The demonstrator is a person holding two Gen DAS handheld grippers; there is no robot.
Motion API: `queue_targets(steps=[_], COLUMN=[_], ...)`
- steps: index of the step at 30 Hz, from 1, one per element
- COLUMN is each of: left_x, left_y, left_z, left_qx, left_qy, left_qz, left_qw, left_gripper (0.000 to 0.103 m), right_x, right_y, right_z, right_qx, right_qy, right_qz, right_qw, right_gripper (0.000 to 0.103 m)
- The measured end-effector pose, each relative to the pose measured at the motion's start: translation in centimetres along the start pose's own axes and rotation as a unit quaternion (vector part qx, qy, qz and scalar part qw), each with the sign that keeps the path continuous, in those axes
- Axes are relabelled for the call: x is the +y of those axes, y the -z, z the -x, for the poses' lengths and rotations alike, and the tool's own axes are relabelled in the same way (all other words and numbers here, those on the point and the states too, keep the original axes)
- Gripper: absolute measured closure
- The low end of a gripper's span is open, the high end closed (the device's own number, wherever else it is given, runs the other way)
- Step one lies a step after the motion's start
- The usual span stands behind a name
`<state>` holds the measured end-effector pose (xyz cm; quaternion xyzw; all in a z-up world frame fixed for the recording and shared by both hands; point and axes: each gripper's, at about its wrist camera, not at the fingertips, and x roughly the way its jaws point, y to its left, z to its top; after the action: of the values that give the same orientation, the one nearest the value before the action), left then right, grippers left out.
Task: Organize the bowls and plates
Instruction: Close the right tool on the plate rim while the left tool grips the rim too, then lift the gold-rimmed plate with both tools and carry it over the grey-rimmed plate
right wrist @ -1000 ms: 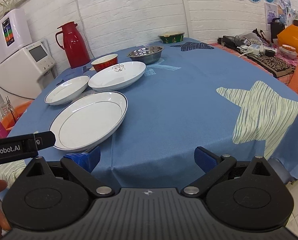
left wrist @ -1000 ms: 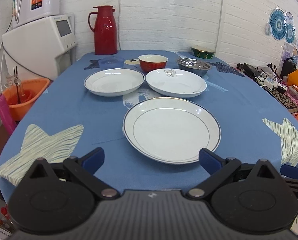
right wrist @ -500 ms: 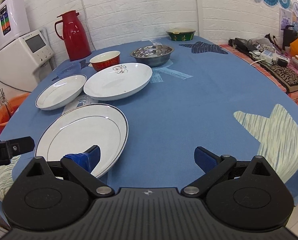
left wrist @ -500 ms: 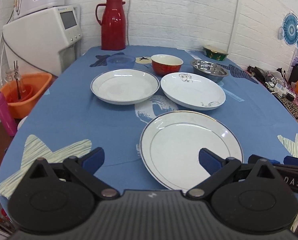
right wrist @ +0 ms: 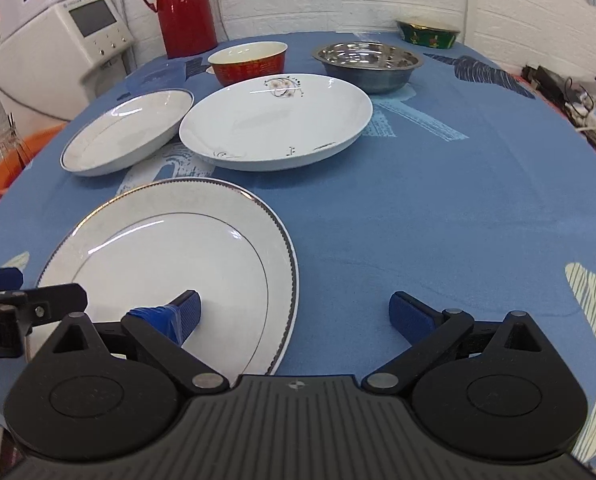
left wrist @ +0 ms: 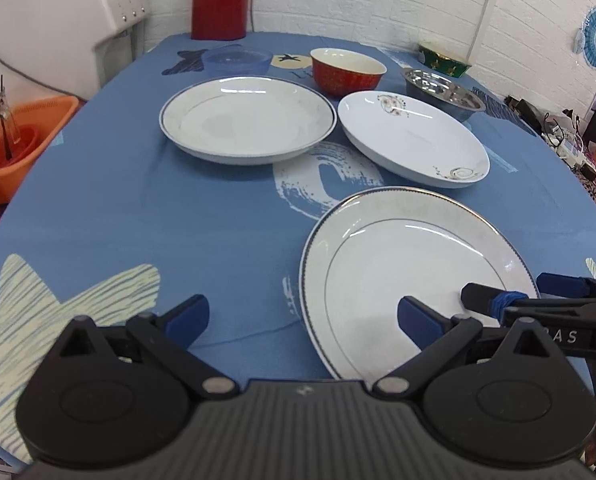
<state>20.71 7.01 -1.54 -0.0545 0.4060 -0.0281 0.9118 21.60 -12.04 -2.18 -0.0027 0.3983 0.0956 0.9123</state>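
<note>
Plates are the business here, and the nearest one is the place to start. From the left wrist view, the left gripper (left wrist: 302, 318) stands wide open and empty, with the big rimmed plate (left wrist: 414, 264) lying flat on the blue tablecloth (left wrist: 138, 200) ahead and to the right of its jaws; its right finger sits over the plate's near edge, its left finger over bare cloth. The right gripper (left wrist: 518, 294) pokes in from the right, one tip over the plate's surface. Farther ahead lie a deep plate (left wrist: 248, 120) and a flowered plate (left wrist: 412, 138), with a red bowl (left wrist: 348, 70), a steel bowl (left wrist: 442, 94) and a green bowl (left wrist: 444, 62) beyond them. From the right wrist view, the right gripper (right wrist: 294, 314) is also spread open and empty; its left finger (right wrist: 186, 312) hovers over the big rimmed plate (right wrist: 170, 248), its right finger over cloth, so the plate's right rim falls between the jaws. To do this well, I would judge the rim should be pinched by turning one finger under the lip and the other on top, closing firmly near the edge, since glazed china looks slippery. Lift level, then set it down as the base of the stack, keeping clear of the flowered plate (right wrist: 276, 124).
</note>
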Motion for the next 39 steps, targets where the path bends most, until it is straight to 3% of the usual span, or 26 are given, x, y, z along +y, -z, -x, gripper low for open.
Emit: queue_targets(steps=[3,6,9,13,16,18,20,24,29,39], left_x=[-0.2,-0.5,-0.6,-0.5,-0.9,-1.4,-1.7,-0.8,1.8,9.6], left_y=[0.0,0.2,0.1,-0.3,-0.1,0.0,0.0,-0.2,-0.3,-0.8], left_z=[-1.4,-1.7,-1.9,-2.1,-1.5,-1.1,-1.1,-0.9,1.0,1.6], left_qx=[0.019,0.012,0.006,0.008,0.000,-0.004,-0.007,-0.010,-0.036,-0.043], left_qy=[-0.003,-0.018,-0.021,-0.014,0.008,0.035,0.035,0.044,0.001,-0.076], left_qz=[-0.005,-0.024,-0.024,-0.030,-0.050,-0.064,-0.067,-0.051,-0.044,0.001], left_qw=[0.9998,0.9995,0.9995,0.9994,0.9987,0.9973,0.9971,0.9977,0.9984,0.9962], left_gripper=[0.003,0.003,0.003,0.005,0.021,0.050,0.051,0.063,0.065,0.064], right_x=[-0.1,-0.3,-0.1,1.3,2.4,2.7,2.6,3.7,7.0,14.3], right_y=[0.5,1.3,0.9,1.1,1.5,1.4,1.3,1.0,0.5,-1.0], right_z=[0.2,0.5,0.5,0.6,0.6,0.6,0.6,1.1,0.9,-1.9], right_qx=[-0.014,-0.037,-0.027,-0.027,-0.038,-0.041,-0.040,-0.033,-0.044,-0.031], right_qy=[-0.010,-0.023,-0.024,-0.070,-0.093,-0.091,-0.087,-0.088,-0.118,-0.183], right_qz=[0.004,0.021,0.024,0.073,0.093,0.090,0.085,0.077,0.089,0.123], right_qw=[1.000,0.999,0.999,0.995,0.991,0.991,0.992,0.993,0.988,0.975], right_gripper=[0.013,0.013,0.013,0.015,0.019,0.020,0.023,0.024,0.024,0.024])
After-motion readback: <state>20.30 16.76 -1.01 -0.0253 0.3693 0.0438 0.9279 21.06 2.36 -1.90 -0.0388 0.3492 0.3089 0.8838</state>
